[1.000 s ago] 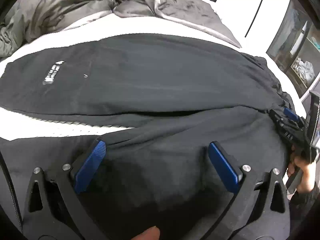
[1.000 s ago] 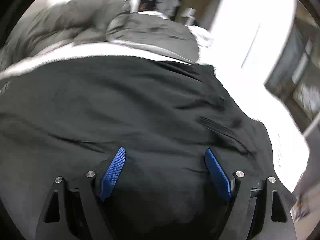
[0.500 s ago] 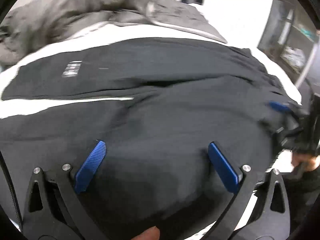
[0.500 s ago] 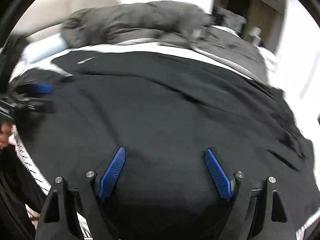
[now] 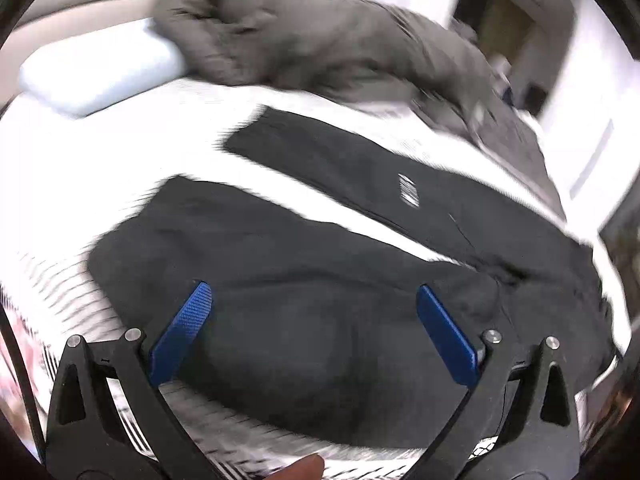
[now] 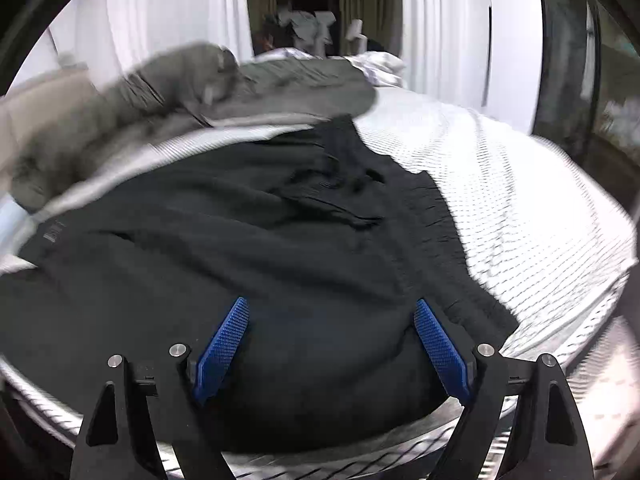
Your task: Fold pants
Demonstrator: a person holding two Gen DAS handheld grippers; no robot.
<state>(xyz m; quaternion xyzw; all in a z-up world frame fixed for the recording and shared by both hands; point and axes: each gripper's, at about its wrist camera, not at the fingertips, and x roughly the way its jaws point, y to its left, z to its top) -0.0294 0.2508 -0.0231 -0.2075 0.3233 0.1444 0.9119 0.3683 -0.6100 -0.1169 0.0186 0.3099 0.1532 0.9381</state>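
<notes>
pants: black, soft, legs splayed | bed: white ribbed weave | both grippers' fingers wide, empty | blur, creases unclear

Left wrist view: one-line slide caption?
Open left gripper hovers over black fabric pants spread on a white striped bed sheet, crumpled grey duvet behind.

Below my claws is a bed under a white ribbed cover. Black pants lie spread across the middle; a rumpled grey duvet and pale pillow sit upper left.
</notes>
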